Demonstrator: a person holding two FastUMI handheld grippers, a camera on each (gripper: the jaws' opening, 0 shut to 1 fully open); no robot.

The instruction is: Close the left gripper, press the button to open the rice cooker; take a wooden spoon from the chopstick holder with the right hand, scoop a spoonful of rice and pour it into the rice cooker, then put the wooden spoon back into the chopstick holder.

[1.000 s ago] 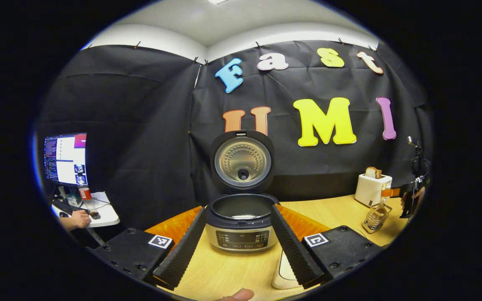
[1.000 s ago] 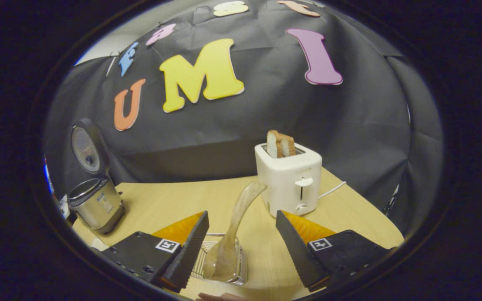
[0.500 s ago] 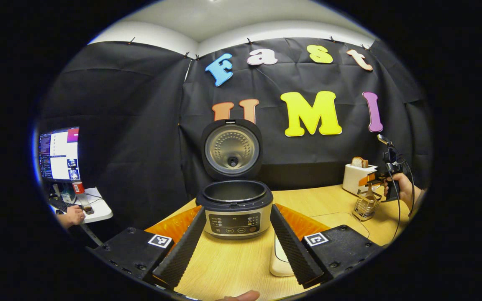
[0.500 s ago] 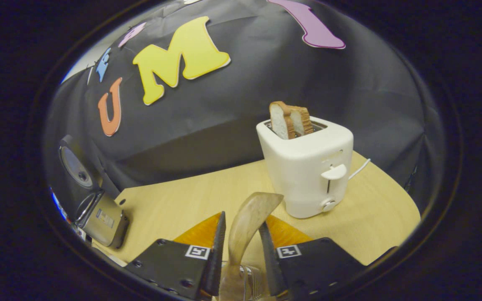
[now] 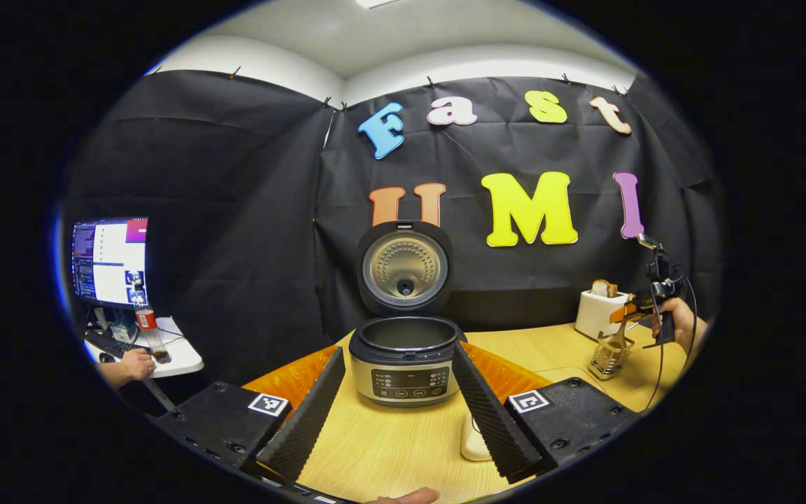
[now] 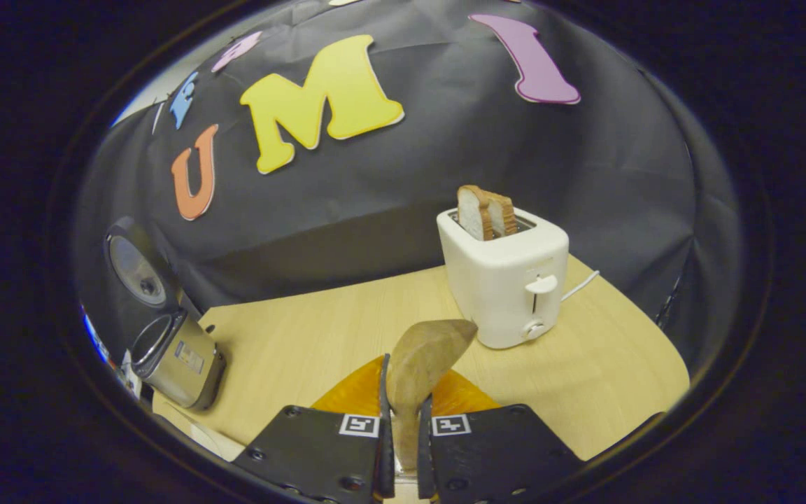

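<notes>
Step now: the rice cooker (image 5: 404, 364) is already open, its lid (image 5: 405, 268) standing straight up. The job in hand is taking the wooden spoon (image 6: 422, 360) out of the chopstick holder (image 5: 607, 357).

Right tongs (image 6: 403, 437): squeezed nearly all the way together, with the spoon's handle pinched between the two fingers. The wide end of the spoon sticks up and forward past the tips.

Left tongs (image 5: 394, 406): wide open and holding nothing. The rice cooker sits on the desk (image 5: 389, 448) just ahead, between the two fingers but not touching them.

Where things are: from the left tongs, the holder is far off ahead and to the right, beside the toaster (image 5: 597, 313), with the right tongs and the hand (image 5: 676, 318) holding them just above it. From the right tongs, the toaster is ahead and a bit right, and the cooker is off to the left.

Next move, I think: lift the spoon straight up until it is clear of the holder. Keep the squeeze tight so it does not slip. Then go find the rice; I cannot tell where it is.
</notes>
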